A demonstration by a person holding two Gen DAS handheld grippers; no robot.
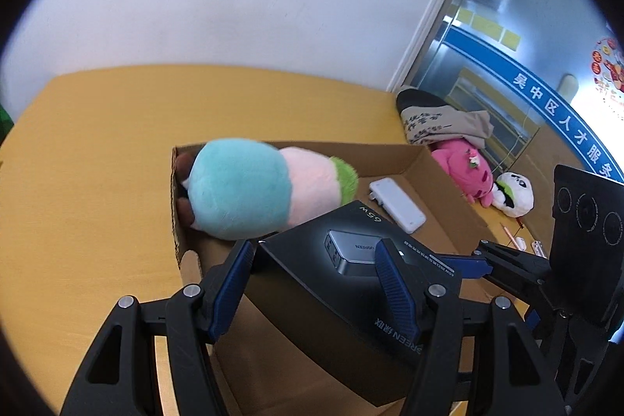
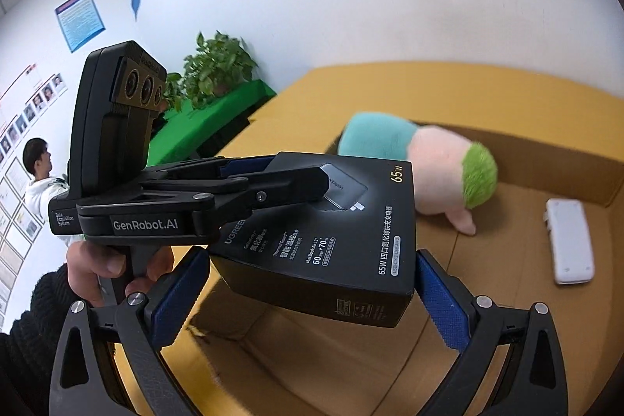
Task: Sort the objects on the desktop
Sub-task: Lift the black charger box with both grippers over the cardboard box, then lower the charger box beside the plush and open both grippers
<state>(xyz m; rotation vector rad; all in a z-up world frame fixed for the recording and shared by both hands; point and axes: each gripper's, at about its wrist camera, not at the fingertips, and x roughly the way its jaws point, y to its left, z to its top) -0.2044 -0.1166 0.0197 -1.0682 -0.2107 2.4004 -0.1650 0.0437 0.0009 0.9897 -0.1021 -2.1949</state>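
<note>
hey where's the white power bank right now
The white power bank lies flat on the floor of the open cardboard box, on its right side in the right wrist view, beyond the plush toy.

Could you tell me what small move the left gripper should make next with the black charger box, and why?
Probably lower the charger box into the cardboard box and then release. The left gripper clamps it above the bare floor between the plush toy and the white power bank, while the right gripper stands open around it.
</note>
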